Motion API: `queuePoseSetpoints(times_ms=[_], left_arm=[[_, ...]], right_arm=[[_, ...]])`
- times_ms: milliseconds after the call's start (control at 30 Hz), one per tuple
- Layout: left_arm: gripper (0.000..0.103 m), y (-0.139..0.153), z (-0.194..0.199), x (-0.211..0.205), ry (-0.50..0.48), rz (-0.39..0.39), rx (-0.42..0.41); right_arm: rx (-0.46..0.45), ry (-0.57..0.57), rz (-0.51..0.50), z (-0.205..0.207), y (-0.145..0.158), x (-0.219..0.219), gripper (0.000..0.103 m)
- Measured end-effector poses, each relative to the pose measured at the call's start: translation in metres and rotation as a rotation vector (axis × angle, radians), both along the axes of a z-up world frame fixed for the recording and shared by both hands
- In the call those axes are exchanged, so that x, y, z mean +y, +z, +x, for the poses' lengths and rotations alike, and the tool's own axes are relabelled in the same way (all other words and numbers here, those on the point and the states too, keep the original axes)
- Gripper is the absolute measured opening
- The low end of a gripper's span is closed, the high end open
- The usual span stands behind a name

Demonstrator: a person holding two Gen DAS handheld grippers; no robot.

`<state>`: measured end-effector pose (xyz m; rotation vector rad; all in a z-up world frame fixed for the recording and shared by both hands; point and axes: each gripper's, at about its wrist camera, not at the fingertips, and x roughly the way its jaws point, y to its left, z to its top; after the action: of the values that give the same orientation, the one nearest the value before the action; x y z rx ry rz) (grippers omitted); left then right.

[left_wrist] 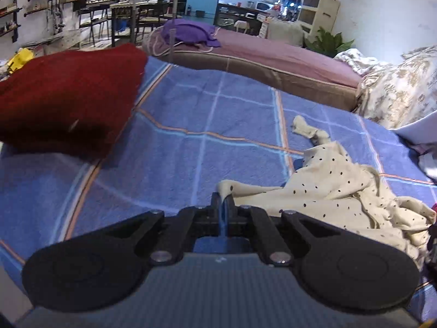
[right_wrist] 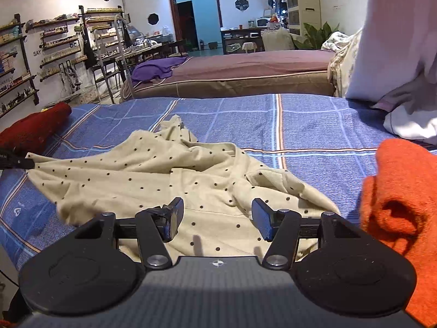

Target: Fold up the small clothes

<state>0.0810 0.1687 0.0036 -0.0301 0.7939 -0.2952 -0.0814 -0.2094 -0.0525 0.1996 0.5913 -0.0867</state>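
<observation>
Left gripper (left_wrist: pixel 223 199): you had it clamped on an edge of the dotted cream garment (left_wrist: pixel 338 186), cloth trailing to its right.
Right gripper (right_wrist: pixel 217 217): you held it spread wide, unclenched, the garment directly beneath and ahead.

Dim indoor light, soft fisheye-warped edges.

Both wrist views look low across the dotted garment (left_wrist: pixel 341 188), close up

The dotted garment (right_wrist: pixel 153 175) lies on the bed (right_wrist: pixel 314 120), with a folded cloth (right_wrist: pixel 393 191) to its right and a thick folded piece (right_wrist: pixel 35 131) far left.
</observation>
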Motion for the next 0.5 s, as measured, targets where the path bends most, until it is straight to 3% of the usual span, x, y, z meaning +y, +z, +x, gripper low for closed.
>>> queuePoseSetpoints(times_ms=[133,200,267,333,400,500], left_arm=[[0.003,-0.015,-0.008,-0.003,0.003,0.105,0.037],[0.011,-0.024,-0.004,-0.008,0.016,0.162,0.082],[0.025,-0.034,-0.007,-0.023,0.01,0.283,0.089],[0.07,-0.034,-0.018,-0.04,-0.047,0.364,0.019],[0.094,-0.023,-0.024,-0.056,-0.077,0.379,-0.07],[0.098,-0.011,-0.019,-0.085,-0.173,0.323,-0.119]], right_arm=[[0.018,0.064,0.011,0.012,-0.002,0.014,0.094],[0.019,0.084,-0.009,0.014,-0.001,0.019,0.097],[0.019,0.093,-0.053,0.014,-0.002,0.023,0.1],[0.032,0.096,-0.098,0.015,-0.005,0.023,0.1],[0.039,0.091,-0.137,0.019,-0.007,0.02,0.1],[0.025,0.05,-0.181,0.028,-0.005,0.01,0.1]])
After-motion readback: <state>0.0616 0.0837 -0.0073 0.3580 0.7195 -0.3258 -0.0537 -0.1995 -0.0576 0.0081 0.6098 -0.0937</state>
